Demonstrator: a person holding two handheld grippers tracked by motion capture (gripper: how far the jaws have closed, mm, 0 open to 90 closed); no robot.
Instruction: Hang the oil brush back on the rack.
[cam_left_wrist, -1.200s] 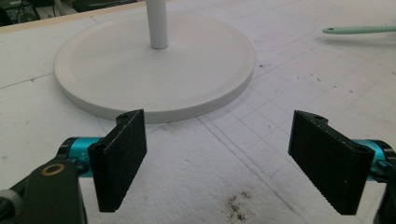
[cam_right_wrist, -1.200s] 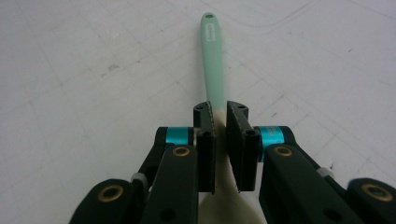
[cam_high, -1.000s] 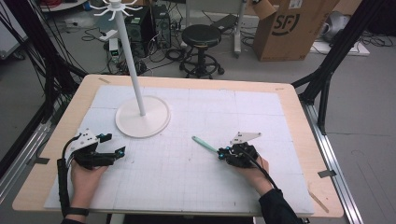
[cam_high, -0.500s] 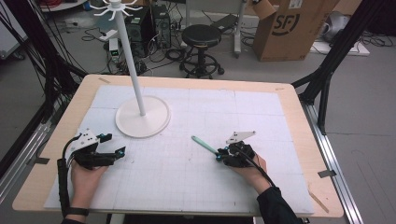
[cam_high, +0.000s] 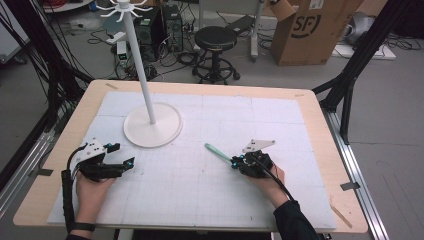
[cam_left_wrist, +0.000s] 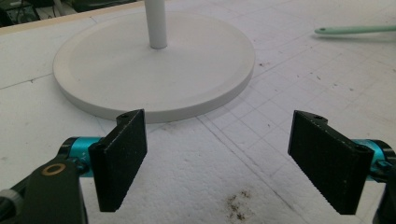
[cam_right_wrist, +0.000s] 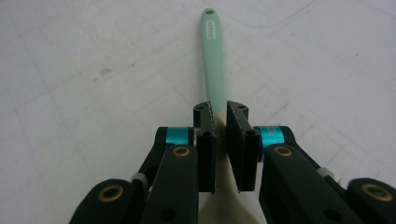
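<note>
A mint-green utensil handle (cam_right_wrist: 213, 56) with a small hole at its tip sticks out ahead of my right gripper (cam_right_wrist: 220, 122), which is shut on it; a cream part continues below between the jaws. In the high view that handle (cam_high: 217, 152) points up-left from the right gripper (cam_high: 236, 162) at the table's right middle. My left gripper (cam_high: 129, 163) rests at the left of the table, open, with nothing between its pads (cam_left_wrist: 120, 156). In the left gripper view the green handle (cam_left_wrist: 355, 30) lies far off at the upper right.
A white stand with a round base (cam_high: 152, 125) and a tall pole (cam_high: 140, 65) rises at the left middle, just beyond the left gripper; its base (cam_left_wrist: 154, 65) is close ahead in the left gripper view. A white gridded mat (cam_high: 210, 200) covers the wooden table (cam_high: 330, 145).
The right gripper with the green utensil has edged slightly right and toward the person. The left gripper has stayed in place.
</note>
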